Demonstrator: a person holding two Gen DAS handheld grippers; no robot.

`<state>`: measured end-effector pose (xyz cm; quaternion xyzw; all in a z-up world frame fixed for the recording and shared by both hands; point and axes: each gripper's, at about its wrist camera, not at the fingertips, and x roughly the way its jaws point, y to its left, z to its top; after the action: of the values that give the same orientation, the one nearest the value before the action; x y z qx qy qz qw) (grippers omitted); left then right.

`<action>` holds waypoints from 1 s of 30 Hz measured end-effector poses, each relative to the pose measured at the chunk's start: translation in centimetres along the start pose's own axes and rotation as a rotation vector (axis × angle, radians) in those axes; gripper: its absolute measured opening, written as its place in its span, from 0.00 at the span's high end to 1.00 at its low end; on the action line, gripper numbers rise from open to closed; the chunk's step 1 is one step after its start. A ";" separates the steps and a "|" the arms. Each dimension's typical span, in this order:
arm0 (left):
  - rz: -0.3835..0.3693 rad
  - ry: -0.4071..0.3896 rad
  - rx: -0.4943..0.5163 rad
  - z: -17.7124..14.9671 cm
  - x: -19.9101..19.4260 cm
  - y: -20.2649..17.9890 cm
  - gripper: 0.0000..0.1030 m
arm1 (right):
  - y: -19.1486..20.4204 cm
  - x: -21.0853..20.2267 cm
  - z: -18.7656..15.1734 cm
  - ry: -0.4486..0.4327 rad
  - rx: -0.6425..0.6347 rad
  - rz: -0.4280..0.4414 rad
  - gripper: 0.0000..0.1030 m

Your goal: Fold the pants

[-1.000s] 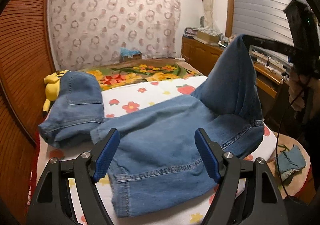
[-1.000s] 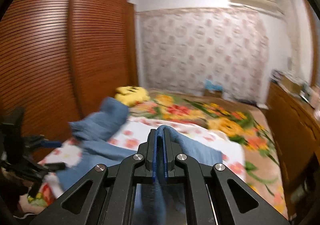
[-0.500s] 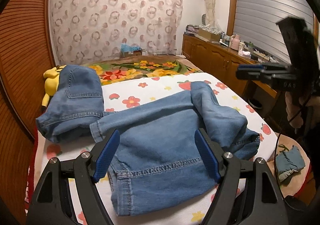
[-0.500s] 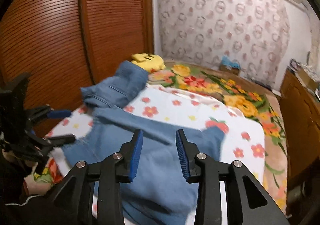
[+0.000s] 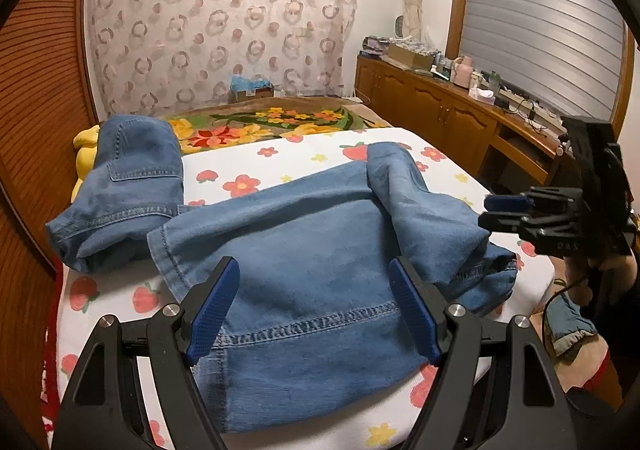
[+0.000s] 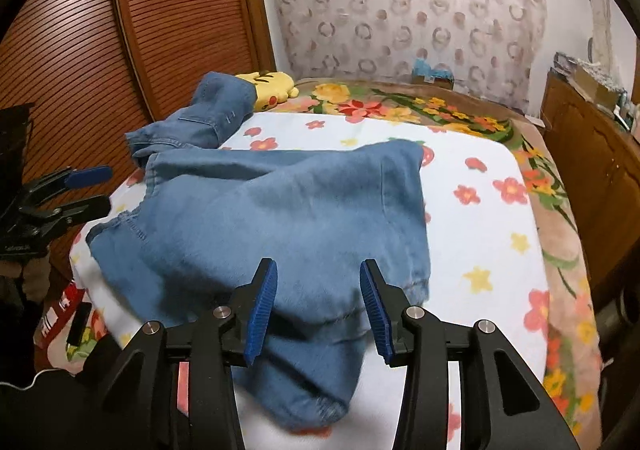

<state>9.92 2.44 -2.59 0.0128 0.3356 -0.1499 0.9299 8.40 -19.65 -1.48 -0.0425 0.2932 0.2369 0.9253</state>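
The faded blue denim pants (image 5: 304,250) lie across the near part of the bed's white flower-and-strawberry printed sheet (image 5: 256,165), their long axis running side to side along the bed's near edge. One end is flipped back over the middle and rests as a loose, rumpled flap toward the bed's near right corner; the other end lies flat toward the near left corner, just beside a second heap of blue denim (image 5: 120,189) near the bed's left edge.

The right gripper (image 6: 316,306) has just been opening its blue-padded fingers (image 6: 260,310); they stand partly apart, low over the rumpled flap, with cloth seen under the gap but nothing pinched. The left gripper (image 5: 312,314) holds its fingers wide apart above the stitched hem (no cloth caught), pointing down at the flat layer.

The flap lies directly ahead of and below the right fingers, so the right hand appears nearer to it; the flat end sits nearer the left hand. Each hand would probably take its own end.
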 end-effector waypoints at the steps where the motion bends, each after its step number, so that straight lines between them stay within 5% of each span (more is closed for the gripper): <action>1: -0.001 0.002 0.000 0.0 0.1 -0.1 0.24 | 0.1 -0.2 -0.2 -0.001 0.002 -0.004 0.55; 8: -0.012 0.009 0.006 -0.2 0.4 -0.7 0.24 | 0.2 0.8 -2.9 0.032 -0.044 -0.035 0.48; 16: -0.006 0.014 0.009 -0.3 0.4 -0.7 0.24 | 0.1 2.4 -1.5 0.030 -0.050 -0.091 0.48; 17: -0.004 0.014 0.007 -0.4 0.4 -0.6 0.24 | 0.2 2.5 -1.4 0.025 -0.053 -0.090 0.52; 18: -0.002 0.013 0.005 -0.5 0.3 -0.4 0.24 | 0.5 2.6 -1.0 0.019 -0.060 -0.085 0.72; 21: 0.007 0.010 -0.006 -0.8 0.0 0.1 0.24 | 1.3 2.8 0.2 -0.007 -0.091 -0.076 0.87; 30: 0.050 -0.014 -0.042 -1.5 -1.8 2.3 0.24 | 7.7 1.6 7.3 -0.143 -0.257 0.039 0.90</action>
<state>8.38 5.32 -2.81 0.0006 0.3317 -0.1193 0.9358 9.79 -10.63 4.14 -0.1376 0.1946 0.2930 0.9259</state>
